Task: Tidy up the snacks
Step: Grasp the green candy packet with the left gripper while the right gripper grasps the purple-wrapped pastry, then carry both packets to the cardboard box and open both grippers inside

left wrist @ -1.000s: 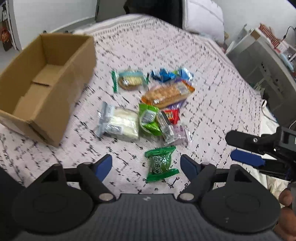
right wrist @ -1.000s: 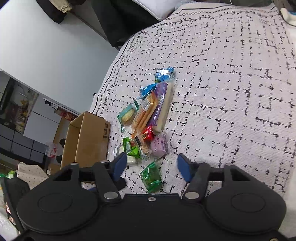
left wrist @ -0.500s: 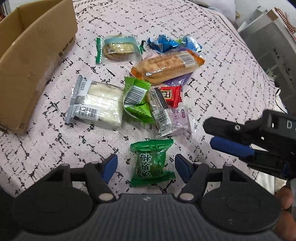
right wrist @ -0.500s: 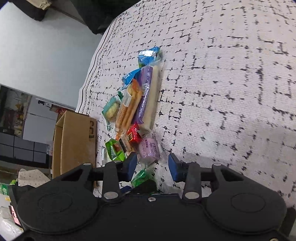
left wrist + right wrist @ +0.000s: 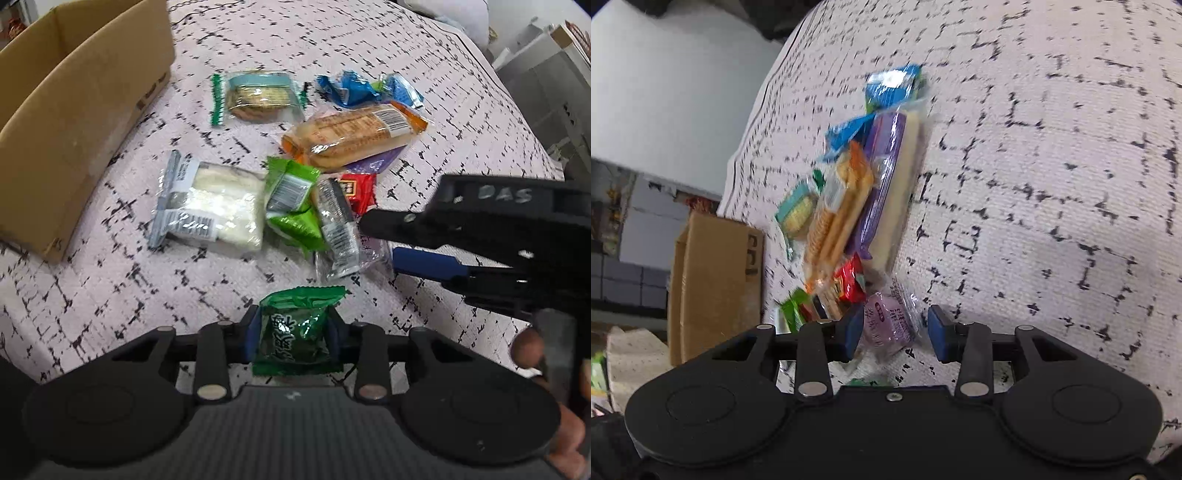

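Lower and nearer the bed (image 5: 92, 295) now, both tools with jaws just narrowed. Left tool (image 5: 293, 338) clamped on the green packet (image 5: 293, 332), cardboard box (image 5: 74, 122) at far left, open bedspread between. Right tool (image 5: 895, 332) closing, purple packet (image 5: 888, 325) between its pads, right pad not touching; open bedspread beyond to the right.

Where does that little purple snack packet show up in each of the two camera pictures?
Left wrist view: the purple snack packet lies right of centre, mostly hidden under a silver wrapper and the right gripper.
Right wrist view: low centre, between the right gripper's fingers.
Shared landmark: the red packet beside it.
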### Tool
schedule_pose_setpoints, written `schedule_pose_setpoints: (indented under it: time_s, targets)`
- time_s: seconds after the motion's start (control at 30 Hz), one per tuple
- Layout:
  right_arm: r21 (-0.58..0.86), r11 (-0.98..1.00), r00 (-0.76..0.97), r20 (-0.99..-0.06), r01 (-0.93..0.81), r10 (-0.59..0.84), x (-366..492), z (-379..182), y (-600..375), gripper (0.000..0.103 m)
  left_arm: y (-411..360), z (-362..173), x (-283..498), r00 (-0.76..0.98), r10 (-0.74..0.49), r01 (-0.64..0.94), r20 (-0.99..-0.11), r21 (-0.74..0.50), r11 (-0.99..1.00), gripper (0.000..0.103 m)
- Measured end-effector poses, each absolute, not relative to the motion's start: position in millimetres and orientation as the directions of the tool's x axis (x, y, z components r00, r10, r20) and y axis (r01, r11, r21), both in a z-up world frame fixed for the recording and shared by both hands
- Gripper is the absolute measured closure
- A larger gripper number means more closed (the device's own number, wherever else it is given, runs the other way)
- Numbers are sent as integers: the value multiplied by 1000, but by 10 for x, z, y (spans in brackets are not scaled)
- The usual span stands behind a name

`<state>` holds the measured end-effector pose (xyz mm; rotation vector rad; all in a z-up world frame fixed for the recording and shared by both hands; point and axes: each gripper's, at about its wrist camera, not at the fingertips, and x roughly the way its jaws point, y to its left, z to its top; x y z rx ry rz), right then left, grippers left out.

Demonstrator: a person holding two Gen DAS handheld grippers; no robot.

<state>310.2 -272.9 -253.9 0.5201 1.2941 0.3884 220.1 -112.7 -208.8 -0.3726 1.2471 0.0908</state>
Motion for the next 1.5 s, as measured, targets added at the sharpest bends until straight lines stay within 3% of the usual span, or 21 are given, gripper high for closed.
schedule_pose_setpoints:
  time_s: [0.33,1.03,1.5]
  targets:
    - [552,833,309,-788,-25,532,2946,-2369,-2757,81,-1018,-1813,2035,399,-129,-260,-908,-247,934,70]
    - [556,826,469,-709,-89,527,2522,-1848,-2964,84,-522,-1025,1391,588,-56,-275,-807,-265,924,70]
    - [541,804,547,-608,-247,576,2293,-1464,-2719,85,-140,-698,1058,671,-4,-304,-742,-280,911,70]
